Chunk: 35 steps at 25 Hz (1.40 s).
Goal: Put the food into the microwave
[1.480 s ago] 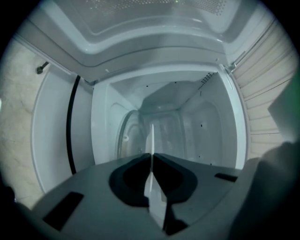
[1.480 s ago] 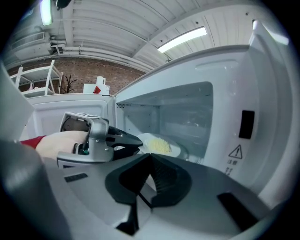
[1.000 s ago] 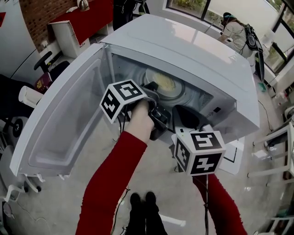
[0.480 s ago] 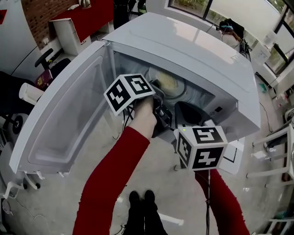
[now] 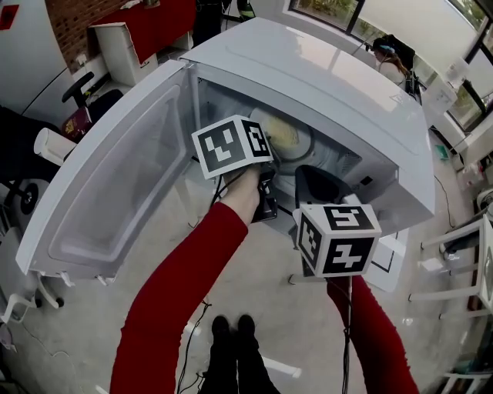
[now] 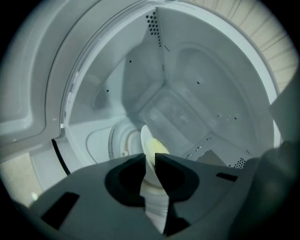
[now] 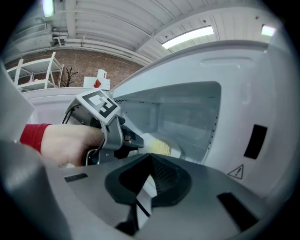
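A white plate of yellow noodles (image 5: 285,137) lies on the turntable (image 6: 119,140) inside the white microwave (image 5: 323,85), whose door (image 5: 115,177) hangs wide open to the left. My left gripper (image 6: 149,157) reaches into the cavity. Its jaws have just been opening and stand apart with the plate's rim (image 6: 151,140) between them, seen edge-on. From the right gripper view, the left gripper (image 7: 139,140) sits at the near-left edge of the plate (image 7: 164,146). My right gripper (image 7: 151,157) hovers in front of the opening, lower right, shut on nothing.
The microwave's control panel with a warning triangle (image 7: 236,171) flanks the opening on the right. A red cabinet (image 5: 154,23) and an office chair (image 5: 81,96) stand behind the door. White racks (image 5: 462,254) are at the right, and a person (image 5: 393,54) is at the back.
The left gripper has rolled about its own axis, so its marker cube shows other faces. Both hands have stayed where they were.
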Available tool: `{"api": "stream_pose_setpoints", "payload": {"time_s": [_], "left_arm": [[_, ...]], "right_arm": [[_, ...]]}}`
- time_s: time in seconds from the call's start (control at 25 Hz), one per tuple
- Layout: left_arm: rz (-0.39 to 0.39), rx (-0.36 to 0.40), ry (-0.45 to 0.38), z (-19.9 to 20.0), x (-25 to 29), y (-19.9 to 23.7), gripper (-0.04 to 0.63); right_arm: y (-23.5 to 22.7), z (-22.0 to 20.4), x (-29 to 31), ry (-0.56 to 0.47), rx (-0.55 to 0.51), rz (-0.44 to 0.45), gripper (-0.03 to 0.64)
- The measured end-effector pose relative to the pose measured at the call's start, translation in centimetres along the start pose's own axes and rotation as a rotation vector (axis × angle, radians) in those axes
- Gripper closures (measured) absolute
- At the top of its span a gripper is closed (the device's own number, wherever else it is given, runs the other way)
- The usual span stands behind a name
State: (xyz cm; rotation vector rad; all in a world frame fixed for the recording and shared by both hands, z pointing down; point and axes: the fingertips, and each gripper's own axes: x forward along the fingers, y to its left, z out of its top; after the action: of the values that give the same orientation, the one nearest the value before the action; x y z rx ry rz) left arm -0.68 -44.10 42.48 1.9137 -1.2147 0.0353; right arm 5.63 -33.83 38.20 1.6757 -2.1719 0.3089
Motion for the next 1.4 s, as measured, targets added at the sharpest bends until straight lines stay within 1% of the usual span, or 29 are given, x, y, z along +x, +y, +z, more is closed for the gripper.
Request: {"api": "stream_pose_setpoints", "payload": {"time_s": [0.12, 0.28, 0.44, 0.56, 0.8, 0.92, 0.96, 1.08, 1.32, 1.4], "left_arm": [[0.023, 0.063, -0.001, -0.04, 0.09, 0.15, 0.532], [0.062, 0.169, -0.008, 0.00, 0.24, 0.41, 0.517], [0.085, 0.252, -0.025, -0.01, 0.28, 0.45, 0.508], [0.105, 0.300, -0.034, -0.03, 0.32, 0.52, 0.500], [0.137, 0.360, -0.042, 0.03, 0.33, 0.65, 0.485], [0.182, 0.426, -0.036, -0.02, 0.20, 0.95, 0.477], [0.176, 0.448, -0.041, -0.01, 0.35, 0.70, 0.477], [0.154, 0.467, -0.055, 0.00, 0.64, 0.21, 0.477], [0.145, 0.448, -0.040, 0.06, 0.64, 0.27, 0.477], [0.156, 0.462, -0.045, 0.59, 0.27, 0.58, 0.479]], "right_arm": [[0.10, 0.11, 0.04, -0.001, -0.005, 0.003, 0.603], [0.21, -0.06, 0.13, 0.001, -0.010, 0.007, 0.603], [0.09, -0.25, 0.18, 0.003, -0.011, 0.010, 0.603], [-0.08, -0.36, 0.18, 0.005, -0.010, 0.011, 0.603], [0.00, -0.52, 0.16, 0.009, -0.013, 0.019, 0.603], [0.12, -0.44, 0.16, 0.008, -0.015, 0.022, 0.603], [0.14, -0.39, 0.17, 0.007, -0.016, 0.023, 0.603], [0.17, -0.28, 0.16, 0.005, -0.017, 0.024, 0.603], [0.30, -0.42, 0.27, 0.003, -0.016, 0.030, 0.603], [0.39, -0.29, 0.40, -0.004, -0.018, 0.033, 0.603]]}}
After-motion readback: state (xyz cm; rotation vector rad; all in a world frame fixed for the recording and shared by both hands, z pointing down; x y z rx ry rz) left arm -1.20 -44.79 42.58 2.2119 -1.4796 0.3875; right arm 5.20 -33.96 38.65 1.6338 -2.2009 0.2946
